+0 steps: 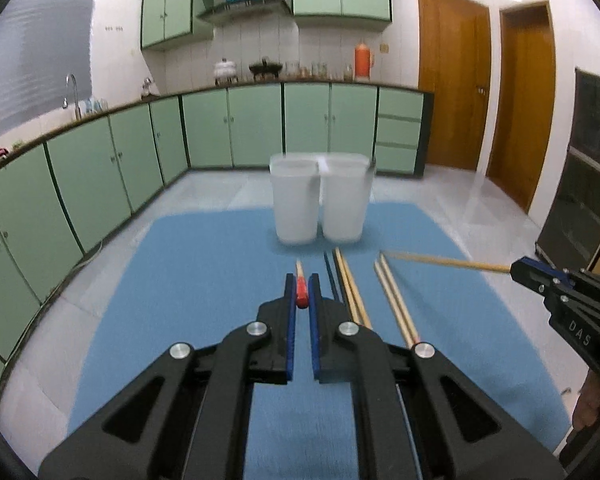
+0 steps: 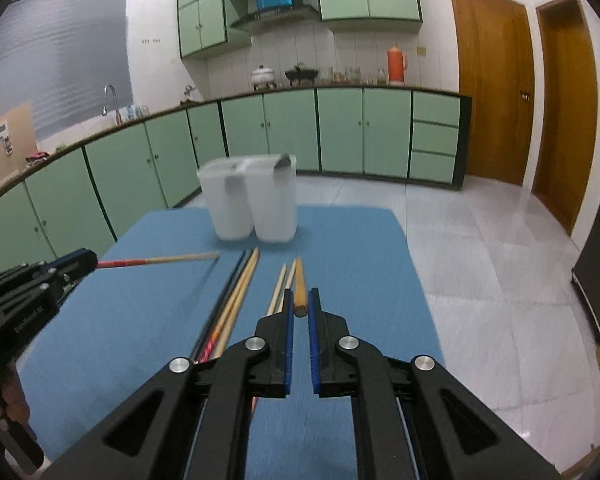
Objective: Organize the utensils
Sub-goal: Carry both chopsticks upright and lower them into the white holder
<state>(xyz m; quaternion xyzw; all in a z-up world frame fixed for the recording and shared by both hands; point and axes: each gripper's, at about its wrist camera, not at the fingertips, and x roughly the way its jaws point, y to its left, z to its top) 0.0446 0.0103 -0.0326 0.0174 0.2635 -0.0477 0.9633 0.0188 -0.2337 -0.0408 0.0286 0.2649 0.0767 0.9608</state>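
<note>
My left gripper is shut on a red-ended wooden chopstick, held above the blue mat; it also shows in the right wrist view sticking out of the left gripper. My right gripper is shut on a plain wooden chopstick, seen in the left wrist view pointing left from the right gripper. Several chopsticks lie on the mat. A white two-compartment holder stands at the mat's far end, also in the right wrist view.
The mat covers a table with its right edge near the tiled floor. Green kitchen cabinets run along the left and back. Wooden doors are at the right.
</note>
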